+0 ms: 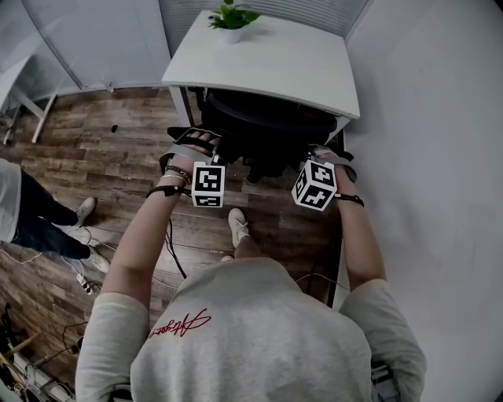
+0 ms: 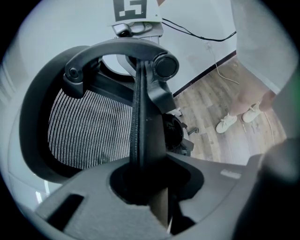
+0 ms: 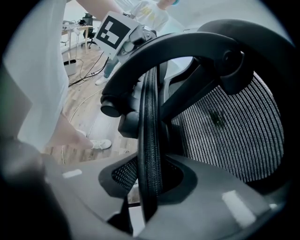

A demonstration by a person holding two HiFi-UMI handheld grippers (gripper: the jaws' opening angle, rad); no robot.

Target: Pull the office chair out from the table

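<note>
Shoulders in a grey shirt point(image 1: 251, 330) fill the bottom of the head view, and both arms reach forward to the office chair point(image 1: 263, 129). It stands tucked in, its seat under the near edge of the white counter point(image 1: 267, 59), which carries a potted plant point(image 1: 230, 20) at the far side.

Each claw is clenched on the chair's backrest rim. The left claw point(image 1: 198, 143) grips the left edge, and in the left gripper view the black rim point(image 2: 140, 136) runs straight up between its jaws point(image 2: 150, 176), with the mesh back point(image 2: 89, 126) beside it. The right claw point(image 1: 324, 153) grips the right edge, and its own view shows the padded rim point(image 3: 150, 140) seated deep between its jaws point(image 3: 151, 180).

The pull itself looks not yet made. To do it well, I would draw both claws back together, level and at an equal pace, since uneven force would likely swivel the seat instead of rolling the base. A firm clamp matters, because the rim is narrow and smooth and could slip out.

The person's shoe point(image 1: 238, 226) and loose cables on the wooden floor point(image 1: 118, 149) lie in the chair's path, so stepping back first seems wise. The wall at the right point(image 1: 440, 157) leaves little room there.
</note>
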